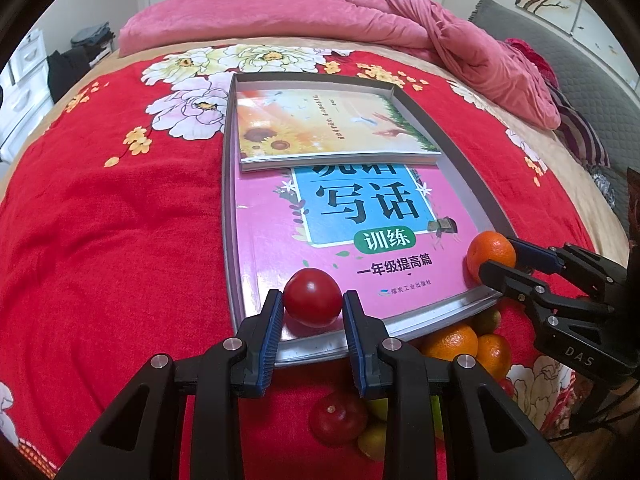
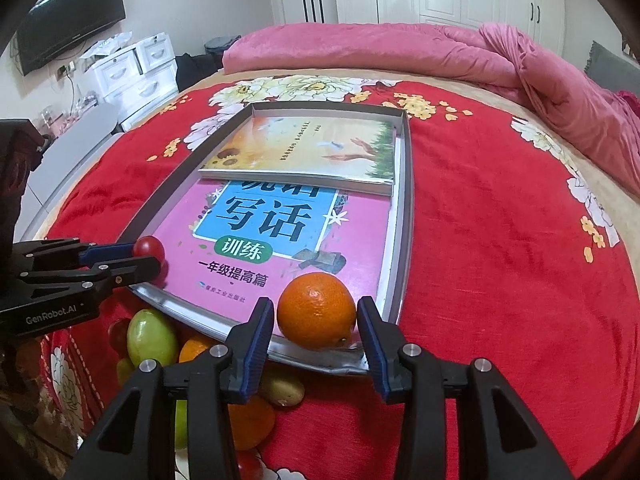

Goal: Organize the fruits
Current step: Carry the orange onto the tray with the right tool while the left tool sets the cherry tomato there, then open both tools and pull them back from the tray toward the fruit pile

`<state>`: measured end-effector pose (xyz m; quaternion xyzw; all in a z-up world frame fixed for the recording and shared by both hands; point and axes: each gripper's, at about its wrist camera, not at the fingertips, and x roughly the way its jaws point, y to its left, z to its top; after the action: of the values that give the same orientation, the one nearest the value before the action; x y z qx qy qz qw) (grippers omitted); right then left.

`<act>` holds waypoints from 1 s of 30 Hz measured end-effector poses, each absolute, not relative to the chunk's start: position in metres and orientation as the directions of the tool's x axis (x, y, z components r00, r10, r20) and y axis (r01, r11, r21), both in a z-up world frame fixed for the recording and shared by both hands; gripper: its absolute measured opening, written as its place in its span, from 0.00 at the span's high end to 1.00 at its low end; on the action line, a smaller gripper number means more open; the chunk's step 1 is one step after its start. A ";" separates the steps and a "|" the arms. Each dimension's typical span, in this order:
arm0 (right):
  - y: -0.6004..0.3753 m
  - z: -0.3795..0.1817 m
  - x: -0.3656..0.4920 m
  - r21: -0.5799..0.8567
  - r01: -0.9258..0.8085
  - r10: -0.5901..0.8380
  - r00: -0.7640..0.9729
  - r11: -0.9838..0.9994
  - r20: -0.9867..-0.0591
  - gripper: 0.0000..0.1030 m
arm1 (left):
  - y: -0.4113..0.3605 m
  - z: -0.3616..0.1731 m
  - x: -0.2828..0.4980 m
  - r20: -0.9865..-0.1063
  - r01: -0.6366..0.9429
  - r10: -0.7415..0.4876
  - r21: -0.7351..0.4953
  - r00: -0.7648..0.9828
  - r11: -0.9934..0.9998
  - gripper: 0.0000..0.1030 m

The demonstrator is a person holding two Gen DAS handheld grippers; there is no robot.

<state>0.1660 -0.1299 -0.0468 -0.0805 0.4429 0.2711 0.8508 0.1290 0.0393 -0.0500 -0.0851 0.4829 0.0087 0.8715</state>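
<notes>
A red tomato (image 1: pixel 312 300) sits between the blue pads of my left gripper (image 1: pixel 313 295), which is shut on it over the near left corner of a grey tray (image 1: pixel 440 312). My right gripper (image 2: pixel 316 303) is shut on an orange (image 2: pixel 316 312) at the tray's near right corner (image 2: pixel 340 364). Each gripper also shows in the other view: the right gripper (image 1: pixel 500 256) with the orange (image 1: pixel 488 254), and the left gripper (image 2: pixel 146 256) with the tomato (image 2: pixel 149 247). Loose fruit lies on the bedspread just in front of the tray: oranges (image 1: pixel 452 342), a red fruit (image 1: pixel 338 418) and a green fruit (image 2: pixel 152 336).
Two books fill the tray: a pink one (image 1: pixel 304 248) and a sunflower one (image 1: pixel 320 128) stacked at the far end. The tray lies on a red floral bedspread (image 1: pixel 120 220). A pink quilt (image 1: pixel 320 16) is heaped at the back, and white drawers (image 2: pixel 136 72) stand left of the bed.
</notes>
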 end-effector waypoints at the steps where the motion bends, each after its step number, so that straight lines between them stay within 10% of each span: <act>1: -0.130 -0.047 0.166 0.108 -0.533 0.394 0.459 0.839 -0.796 0.55 | 0.039 -0.050 0.129 -0.843 -0.097 -0.067 -0.140 0.533 0.985 0.70; 30: -0.147 -0.026 0.158 0.142 -0.507 0.439 0.535 0.850 -0.722 0.35 | 0.040 -0.041 0.123 -0.813 -0.082 -0.104 -0.183 0.573 0.980 0.52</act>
<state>0.1584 -0.1465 -0.0257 -0.0424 0.3993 0.2705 0.8750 0.1230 0.0399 -0.0408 -0.1004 0.4620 -0.0062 0.8812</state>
